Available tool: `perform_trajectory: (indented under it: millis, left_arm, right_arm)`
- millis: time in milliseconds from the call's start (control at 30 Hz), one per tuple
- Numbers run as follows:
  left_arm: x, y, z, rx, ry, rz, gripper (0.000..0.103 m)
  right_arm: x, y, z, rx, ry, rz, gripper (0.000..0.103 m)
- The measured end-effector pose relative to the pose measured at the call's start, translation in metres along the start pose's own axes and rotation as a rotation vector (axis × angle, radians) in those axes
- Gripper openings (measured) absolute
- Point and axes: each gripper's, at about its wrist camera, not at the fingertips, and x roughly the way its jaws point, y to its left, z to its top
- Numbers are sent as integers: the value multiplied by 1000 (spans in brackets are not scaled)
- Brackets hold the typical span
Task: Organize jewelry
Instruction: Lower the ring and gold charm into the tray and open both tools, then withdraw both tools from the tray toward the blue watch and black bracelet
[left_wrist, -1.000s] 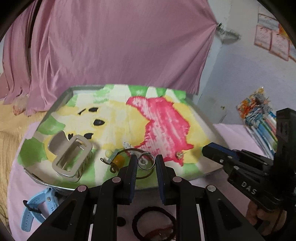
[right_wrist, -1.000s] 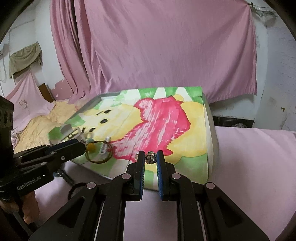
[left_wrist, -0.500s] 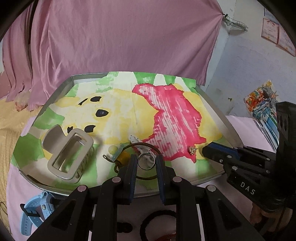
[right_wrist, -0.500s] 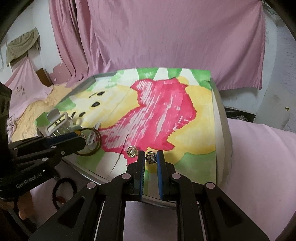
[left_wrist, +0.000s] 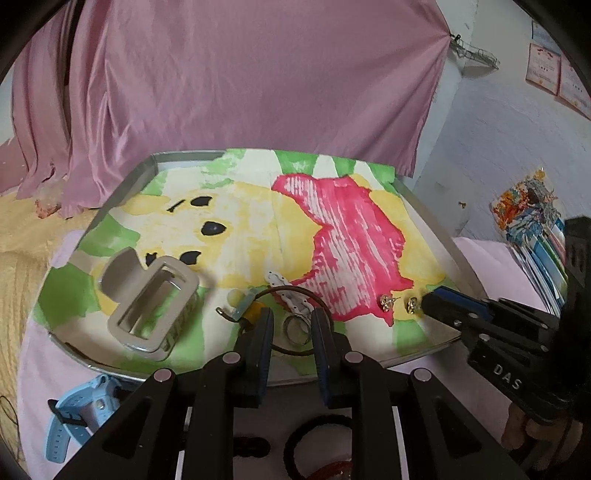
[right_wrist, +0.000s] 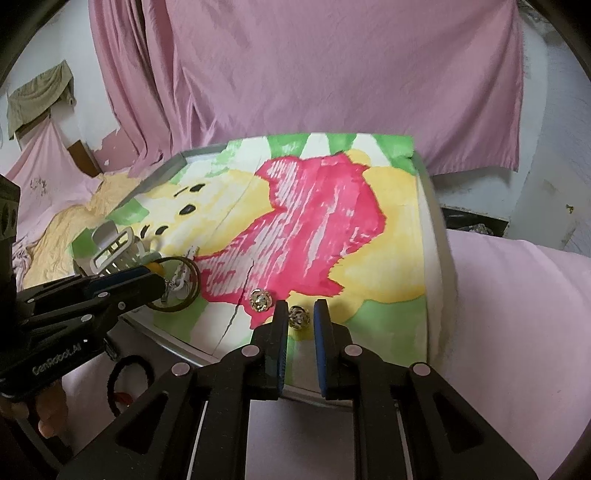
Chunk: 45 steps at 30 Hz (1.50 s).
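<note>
A metal tray (left_wrist: 122, 192) lined with a painted sheet holds the jewelry. In the left wrist view my left gripper (left_wrist: 291, 317) stands open around a silver ring (left_wrist: 296, 328) that lies on the tray inside a dark bangle (left_wrist: 295, 295). A grey hair claw (left_wrist: 147, 299) lies at the left. Two gold stud earrings (left_wrist: 386, 303) lie at the right. In the right wrist view my right gripper (right_wrist: 300, 310) is open, with one gold earring (right_wrist: 298, 316) between its fingers on the tray. The other earring (right_wrist: 260, 300) lies just left.
A blue watch (left_wrist: 74, 413) and a black hair tie (left_wrist: 321, 435) lie on the pink cloth in front of the tray. Pink curtains hang behind. Colourful books (left_wrist: 535, 221) stand at the right. The tray's right rim (right_wrist: 432, 258) is close to the right gripper.
Both grippers have opened a little and released what they held. The ring and the earring now rest on the tray between the fingers. Both cameras moved closer over the tray.
</note>
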Motion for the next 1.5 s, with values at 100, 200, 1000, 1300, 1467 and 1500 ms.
perform_trajectory:
  millis: [100, 200, 1000, 1300, 1467, 1500]
  left_arm:
    - [-9, 1, 0, -4, -24, 0, 27]
    - [-21, 2, -2, -17, -65, -9, 45]
    - [-147, 36, -75, -18, -430, 59, 98]
    - [-175, 49, -103, 6, -525, 108, 103]
    - [-182, 59, -114, 20, -536, 127, 103]
    - [-182, 62, -116, 22, -533, 129, 103]
  right_arm:
    - [-12, 0, -2, -1, -35, -30, 13]
    - [-27, -2, -5, 15, -82, -48, 15]
    - [-152, 33, -75, 16, -534, -25, 98]
    - [-164, 57, -100, 2, -607, 5, 102]
    - [-169, 72, -112, -23, -643, 9, 102]
    - [-168, 76, -114, -30, -641, 8, 102]
